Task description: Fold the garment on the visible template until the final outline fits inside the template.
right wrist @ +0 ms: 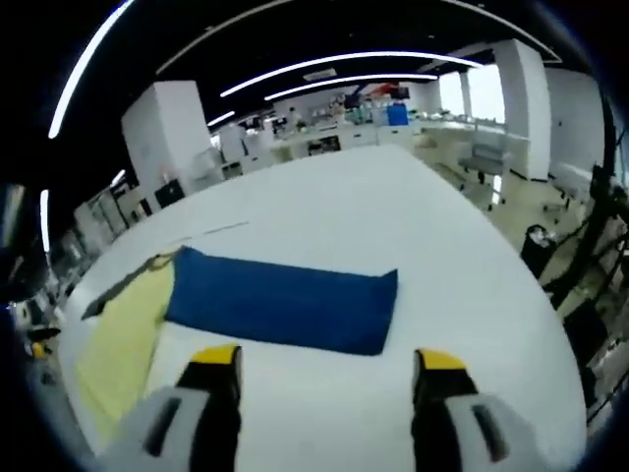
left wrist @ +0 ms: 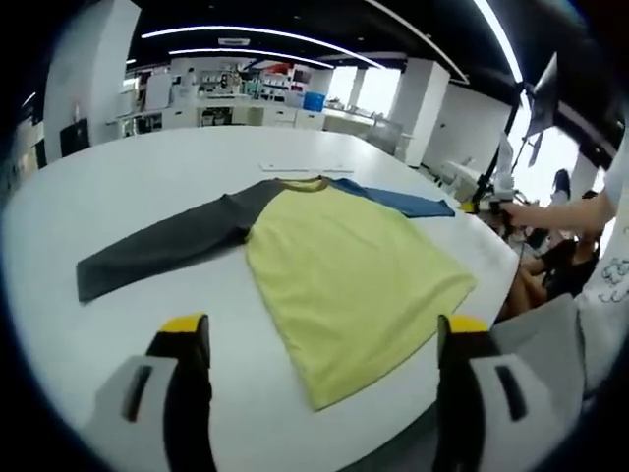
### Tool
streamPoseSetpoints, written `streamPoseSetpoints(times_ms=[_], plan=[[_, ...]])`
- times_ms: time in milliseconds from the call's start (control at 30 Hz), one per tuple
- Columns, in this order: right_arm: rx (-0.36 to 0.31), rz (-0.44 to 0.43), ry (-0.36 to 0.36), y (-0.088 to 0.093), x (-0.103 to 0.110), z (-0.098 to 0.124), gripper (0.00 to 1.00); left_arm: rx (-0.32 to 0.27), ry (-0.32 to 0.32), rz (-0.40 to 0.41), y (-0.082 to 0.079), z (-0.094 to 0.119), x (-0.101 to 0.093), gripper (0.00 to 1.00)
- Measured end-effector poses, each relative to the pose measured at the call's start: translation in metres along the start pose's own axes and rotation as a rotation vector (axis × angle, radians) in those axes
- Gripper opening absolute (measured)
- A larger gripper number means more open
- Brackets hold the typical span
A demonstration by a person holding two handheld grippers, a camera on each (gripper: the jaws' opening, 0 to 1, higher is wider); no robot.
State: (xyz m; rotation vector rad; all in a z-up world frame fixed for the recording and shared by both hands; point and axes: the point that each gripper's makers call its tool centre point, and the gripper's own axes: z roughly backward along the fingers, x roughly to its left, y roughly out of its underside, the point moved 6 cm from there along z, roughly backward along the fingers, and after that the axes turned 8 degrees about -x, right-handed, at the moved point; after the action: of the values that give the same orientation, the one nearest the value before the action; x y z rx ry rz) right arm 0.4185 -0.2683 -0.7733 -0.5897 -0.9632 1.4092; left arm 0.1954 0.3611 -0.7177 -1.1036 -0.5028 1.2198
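We're looking at the garment (left wrist: 344, 265) lying flat and unfolded on the white tabletop (left wrist: 147, 177): yellow body, dark grey sleeve (left wrist: 162, 246) stretching out to one side, blue sleeve (right wrist: 285, 300) to the other. Nothing is folded yet by our read, so we're sitting at the very start. We can't make out a marked template outline under the cloth in either view.

The left gripper (left wrist: 319, 339) is hovering over the near hem with jaws apart and nothing between them. The right gripper (right wrist: 324, 369) is hovering just short of the blue sleeve, jaws also apart and empty. In the left gripper view, a person's hand (left wrist: 511, 211) is showing at the far edge of the tabletop.

How we're thinking about the first step:
- Sleeves first. Each gripper is already lining up with its own side, so we're pinching near the cuff, top layer only.
- We're lifting just enough to clear the tabletop, then carrying the cuff across the yellow body so the crease lands along the shoulder seam.
- We're keeping the body pinned by its own weight: slow drag, no yanking, or the whole shirt slides.
- The lower corner of the yellow body is lying close to the tabletop edge, so we're folding inward, away from that edge.
- After the sleeves, the hem folds up toward the collar (left wrist: 295, 183).
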Motion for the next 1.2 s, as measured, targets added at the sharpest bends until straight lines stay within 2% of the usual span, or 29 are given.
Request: streamPoseSetpoints(times_ms=[67, 133, 167, 300, 433, 700, 800, 867, 967, 1067, 1200], plan=[[0.013, -0.010, 0.014, 0.002, 0.002, 0.000, 0.60, 0.001, -0.011, 0.003, 0.002, 0.002, 0.001, 0.91], [0.050, 0.001, 0.030, 0.004, -0.006, -0.011, 0.43, 0.002, -0.033, -0.013, 0.003, 0.005, 0.002, 0.90], [0.069, 0.007, 0.050, 0.007, -0.011, -0.014, 0.42, 0.001, -0.042, -0.012, 0.003, 0.006, 0.003, 0.91], [0.063, -0.034, 0.061, 0.009, -0.014, -0.015, 0.39, -0.012, -0.066, 0.007, 0.004, 0.010, 0.005, 0.89], [0.056, -0.032, 0.065, 0.009, -0.015, -0.017, 0.27, -0.010, -0.076, 0.027, 0.008, 0.008, 0.003, 0.88], [0.068, -0.023, 0.051, 0.012, -0.009, -0.019, 0.12, -0.012, -0.066, 0.027, 0.007, 0.001, 0.006, 0.88], [0.082, 0.011, 0.054, 0.012, -0.008, -0.022, 0.06, -0.013, -0.060, 0.028, 0.008, 0.000, 0.004, 0.87], [0.088, 0.008, 0.065, 0.009, -0.009, -0.028, 0.04, -0.007, -0.056, 0.026, 0.009, 0.000, 0.003, 0.87], [0.086, 0.011, 0.055, 0.005, -0.008, -0.024, 0.00, 0.001, -0.050, 0.032, 0.010, -0.001, 0.001, 0.87], [0.054, -0.057, 0.044, -0.008, -0.007, -0.027, 0.00, -0.008, -0.049, 0.029, 0.011, 0.000, 0.000, 0.87], [0.043, -0.028, 0.024, -0.019, 0.001, -0.023, 0.00, -0.018, -0.050, 0.026, 0.010, 0.001, -0.003, 0.87]])
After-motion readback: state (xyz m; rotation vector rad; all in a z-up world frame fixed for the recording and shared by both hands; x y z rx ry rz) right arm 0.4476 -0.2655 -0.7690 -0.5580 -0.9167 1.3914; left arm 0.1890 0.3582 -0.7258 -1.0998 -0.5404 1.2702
